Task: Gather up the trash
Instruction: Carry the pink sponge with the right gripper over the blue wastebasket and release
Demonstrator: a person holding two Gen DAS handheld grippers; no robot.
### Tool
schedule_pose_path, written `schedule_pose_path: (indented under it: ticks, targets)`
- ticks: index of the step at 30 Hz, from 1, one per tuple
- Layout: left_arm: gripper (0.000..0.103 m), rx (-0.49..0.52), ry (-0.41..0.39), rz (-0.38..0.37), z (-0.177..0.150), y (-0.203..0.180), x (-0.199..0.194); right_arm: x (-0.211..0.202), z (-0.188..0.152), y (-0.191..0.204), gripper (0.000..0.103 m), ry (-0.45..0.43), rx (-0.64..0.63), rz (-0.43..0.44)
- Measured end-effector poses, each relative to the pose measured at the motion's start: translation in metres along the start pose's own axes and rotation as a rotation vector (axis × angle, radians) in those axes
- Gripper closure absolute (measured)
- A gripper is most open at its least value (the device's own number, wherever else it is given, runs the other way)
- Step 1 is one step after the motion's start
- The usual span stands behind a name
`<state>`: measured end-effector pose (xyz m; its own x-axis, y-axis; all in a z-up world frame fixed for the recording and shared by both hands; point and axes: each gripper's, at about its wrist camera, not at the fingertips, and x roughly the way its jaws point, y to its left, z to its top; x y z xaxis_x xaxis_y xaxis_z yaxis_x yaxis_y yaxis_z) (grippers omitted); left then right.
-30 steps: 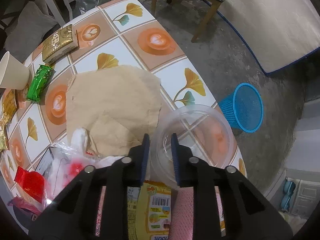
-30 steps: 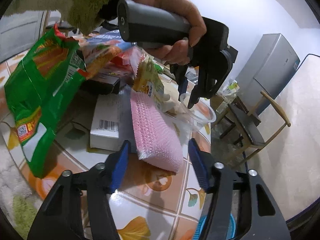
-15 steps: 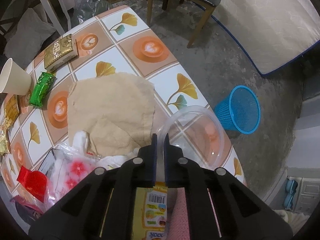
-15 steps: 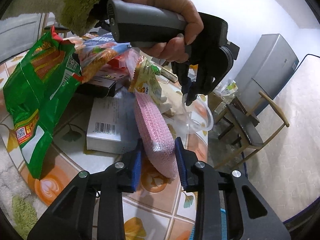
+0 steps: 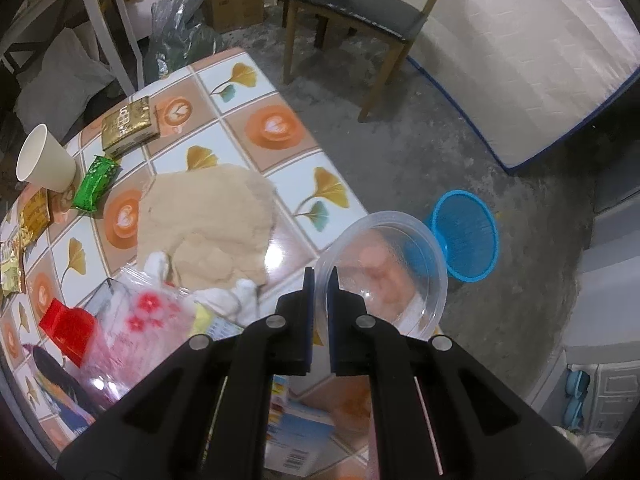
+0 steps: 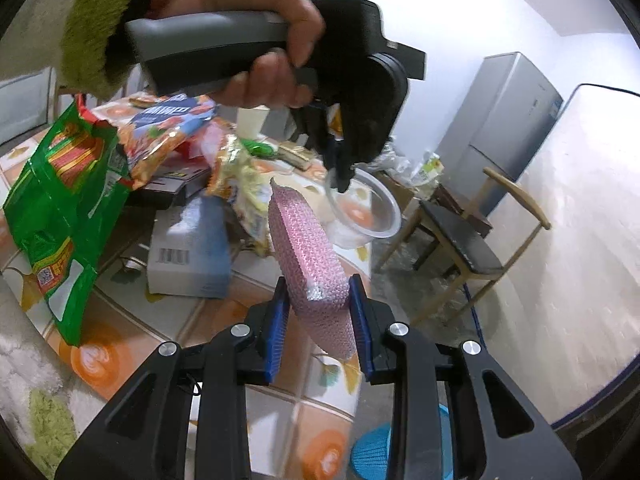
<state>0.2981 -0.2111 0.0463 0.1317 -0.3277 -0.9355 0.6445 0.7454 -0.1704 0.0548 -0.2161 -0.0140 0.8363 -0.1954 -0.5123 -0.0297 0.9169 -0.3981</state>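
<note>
Clear round plastic container hangs pinched by its rim in the left hand-held gripper above the tiled desk edge, while the right hand-held gripper clamps a pink bubble-wrap pouch.

A wooden chair with a black seat is standing on the concrete floor beyond the desk. A grey fridge is standing against the white wall.
</note>
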Motion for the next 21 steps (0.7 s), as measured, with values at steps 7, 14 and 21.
schedule_pose_path:
  ticks: [7,14,21]
  targets:
    - [0.099,0.025,-0.018,-0.052,-0.003,-0.042,0.0,-0.015,-0.016,-0.034,0.074,0.029,0.049,-0.081]
    - [0.099,0.059,-0.015,-0.121,0.002,-0.094,0.02,-0.027,-0.044,-0.08,0.074,0.101,0.114,-0.193]
    - [0.099,0.096,0.031,-0.191,0.013,-0.161,0.066,-0.038,-0.086,-0.143,0.074,0.201,0.256,-0.322]
